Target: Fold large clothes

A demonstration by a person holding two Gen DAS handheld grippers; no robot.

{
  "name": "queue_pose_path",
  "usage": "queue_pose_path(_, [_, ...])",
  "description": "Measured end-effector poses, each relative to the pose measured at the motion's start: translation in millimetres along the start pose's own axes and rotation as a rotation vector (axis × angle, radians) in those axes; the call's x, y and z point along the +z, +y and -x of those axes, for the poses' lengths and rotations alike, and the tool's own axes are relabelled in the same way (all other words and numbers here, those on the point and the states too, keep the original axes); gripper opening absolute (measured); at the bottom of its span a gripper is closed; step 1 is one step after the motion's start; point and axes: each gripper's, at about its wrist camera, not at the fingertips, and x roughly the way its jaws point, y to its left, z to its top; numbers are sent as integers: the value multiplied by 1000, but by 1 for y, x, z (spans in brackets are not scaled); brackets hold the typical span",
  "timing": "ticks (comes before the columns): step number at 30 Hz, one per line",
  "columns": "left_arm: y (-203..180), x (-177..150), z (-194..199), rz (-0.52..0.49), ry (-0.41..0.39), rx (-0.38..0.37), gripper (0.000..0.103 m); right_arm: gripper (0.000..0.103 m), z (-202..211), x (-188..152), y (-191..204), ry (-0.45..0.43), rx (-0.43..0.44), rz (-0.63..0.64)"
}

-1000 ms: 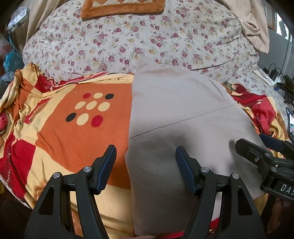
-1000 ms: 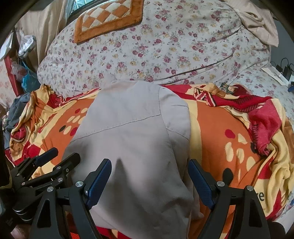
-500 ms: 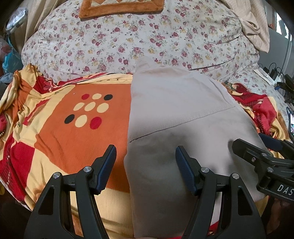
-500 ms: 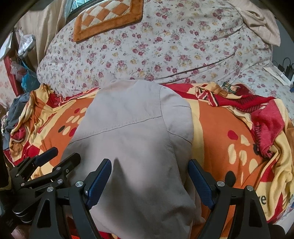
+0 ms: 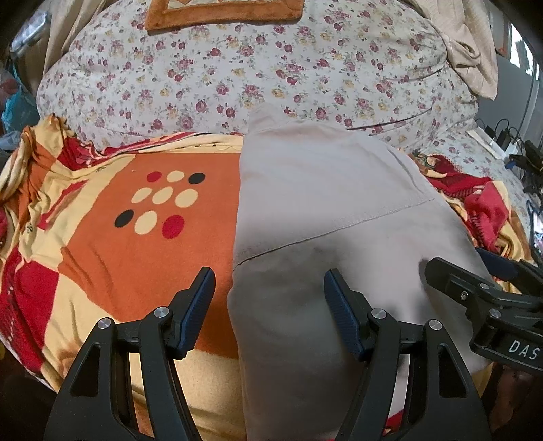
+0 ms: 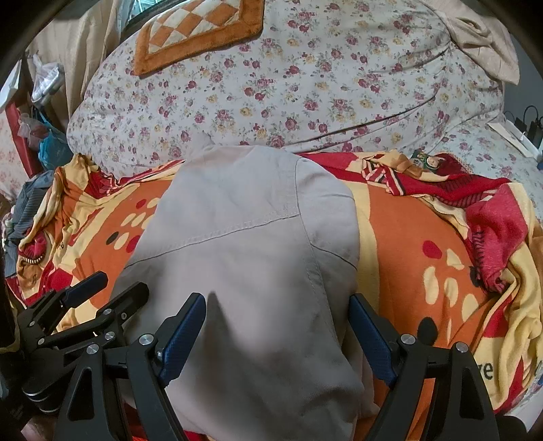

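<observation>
A grey-beige garment (image 5: 325, 210) lies folded into a long strip on an orange, red and yellow blanket (image 5: 142, 244); it also shows in the right wrist view (image 6: 244, 244). My left gripper (image 5: 269, 293) is open and empty, its jaws straddling the garment's left edge near its near end. My right gripper (image 6: 276, 322) is open and empty above the garment's right part, near its right edge. Each gripper shows in the other's view: the right one (image 5: 475, 281) at the right, the left one (image 6: 98, 291) at the left.
A big floral quilt bundle (image 5: 258, 61) with an orange checked mat (image 6: 193, 30) rises behind the blanket. A beige cloth (image 5: 471, 51) hangs at the far right. Chargers and cables (image 5: 509, 146) lie on the bed's right side. Bags and clutter (image 6: 40, 135) stand at left.
Both grippers stay open and have shifted only slightly over the garment's near end. The garment has not visibly moved.
</observation>
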Motion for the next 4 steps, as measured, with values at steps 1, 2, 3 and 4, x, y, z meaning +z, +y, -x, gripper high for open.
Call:
queue_pose_path(1, [2, 0, -1, 7, 3, -9, 67, 83, 0, 0, 0, 0, 0, -1])
queue_pose_path(2, [4, 0, -1, 10, 6, -14, 67, 83, 0, 0, 0, 0, 0, -1])
queue_pose_path(3, [6, 1, 0, 12, 8, -16, 67, 83, 0, 0, 0, 1, 2, -2])
queue_pose_path(4, [9, 3, 0, 12, 7, -16, 67, 83, 0, 0, 1, 1, 3, -1])
